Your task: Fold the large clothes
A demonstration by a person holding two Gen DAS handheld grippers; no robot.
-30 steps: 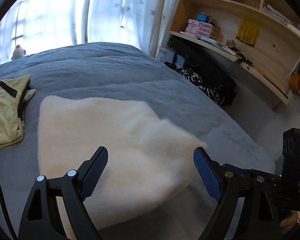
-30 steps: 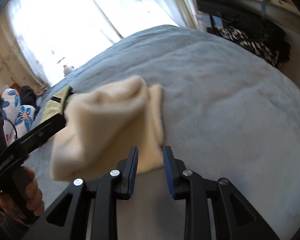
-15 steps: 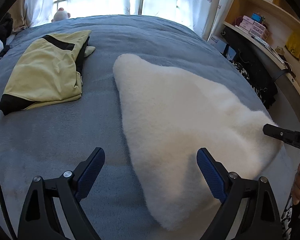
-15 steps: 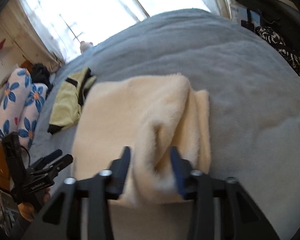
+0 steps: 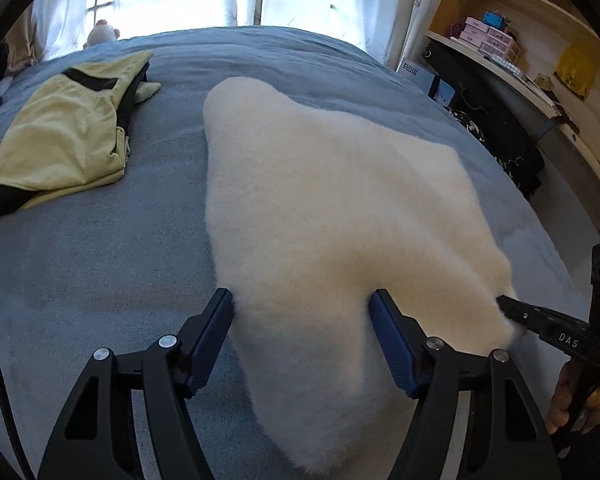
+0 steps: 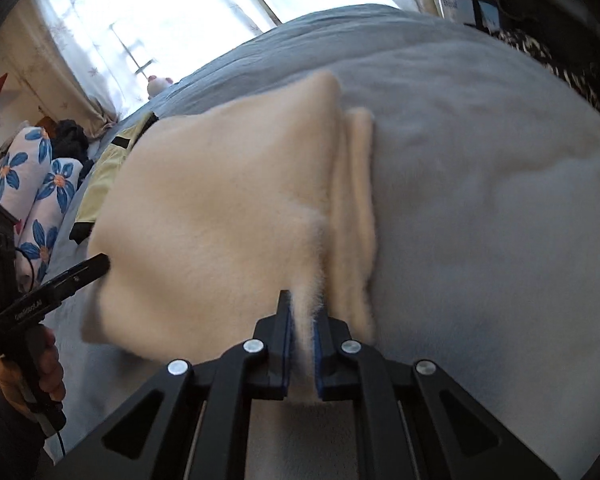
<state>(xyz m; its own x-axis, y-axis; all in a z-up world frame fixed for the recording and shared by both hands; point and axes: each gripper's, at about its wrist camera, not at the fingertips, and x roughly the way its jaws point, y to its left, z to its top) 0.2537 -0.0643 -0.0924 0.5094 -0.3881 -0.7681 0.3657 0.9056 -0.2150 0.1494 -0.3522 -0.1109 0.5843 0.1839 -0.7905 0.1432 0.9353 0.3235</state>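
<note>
**A:** On the near half of the bed (image 5: 100,264), toward its right edge, lies the cream fleece garment (image 5: 340,208). It is the biggest thing there, already doubled once I think, w/ a thin second layer showing along its right side in the right wrist view. Beside it, toward the far left corner, is a yellow-green jacket (image 5: 64,140), well apart, not our job now.

**B:** How will the fleece handle?

**A:** Soft and limp, prob. light for its size. No stiffness, so any part not held will sag and drag on the cover. The pile is thick and fluffy, so it compresses a lot and is not slippery, but a shallow pinch may catch only the fuzz or the top layer.

**B:** Grippers?

**A:** The right gripper (image 6: 302,344) has just closed and is pinching the near right corner of the fleece; the fabric stands up in a ridge between the pads. The left gripper (image 5: 302,340) has been closing but is not yet pressing. Its jaws stand apart w/ the near left part of the fleece between them, and the left finger (image 5: 212,340) is just at the edge.

**B:** Where to take hold, then?

**A:** At the near edge, both corners, biting deep enough to take all layers. Then lift evenly, else the middle will droop and the fold goes crooked.
</note>
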